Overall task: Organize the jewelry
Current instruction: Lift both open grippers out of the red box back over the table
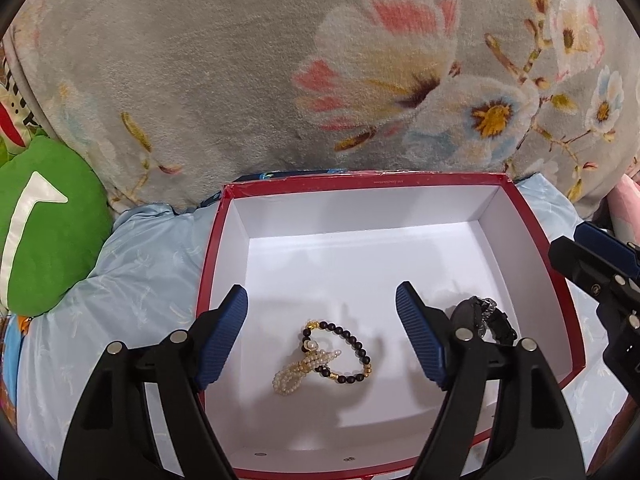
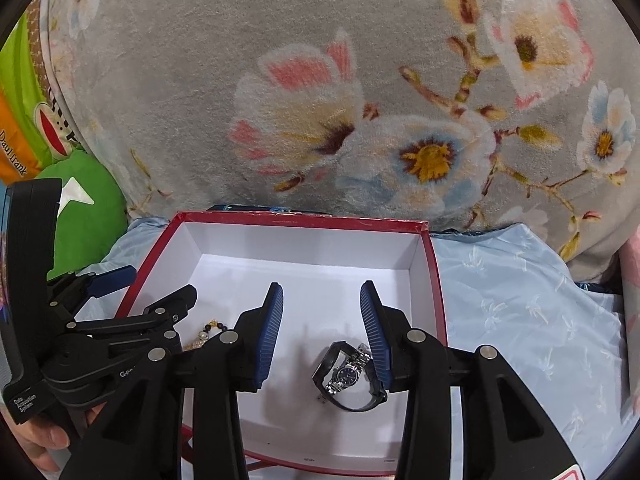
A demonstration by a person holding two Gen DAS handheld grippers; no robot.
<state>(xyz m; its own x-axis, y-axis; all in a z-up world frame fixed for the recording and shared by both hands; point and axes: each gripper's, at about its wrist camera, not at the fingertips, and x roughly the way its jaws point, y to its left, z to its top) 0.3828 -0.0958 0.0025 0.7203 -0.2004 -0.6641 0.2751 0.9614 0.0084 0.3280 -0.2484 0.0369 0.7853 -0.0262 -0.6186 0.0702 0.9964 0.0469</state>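
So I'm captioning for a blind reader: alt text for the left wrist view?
A beaded bracelet lies in a red-rimmed white box between the open left gripper fingers. A watch sits to the right, with a flowered blanket behind.

A pale blue bedsheet carries a red-rimmed box with a white interior. Left of the box, a green cushion rests on the sheet. Behind the box rises a grey floral blanket.
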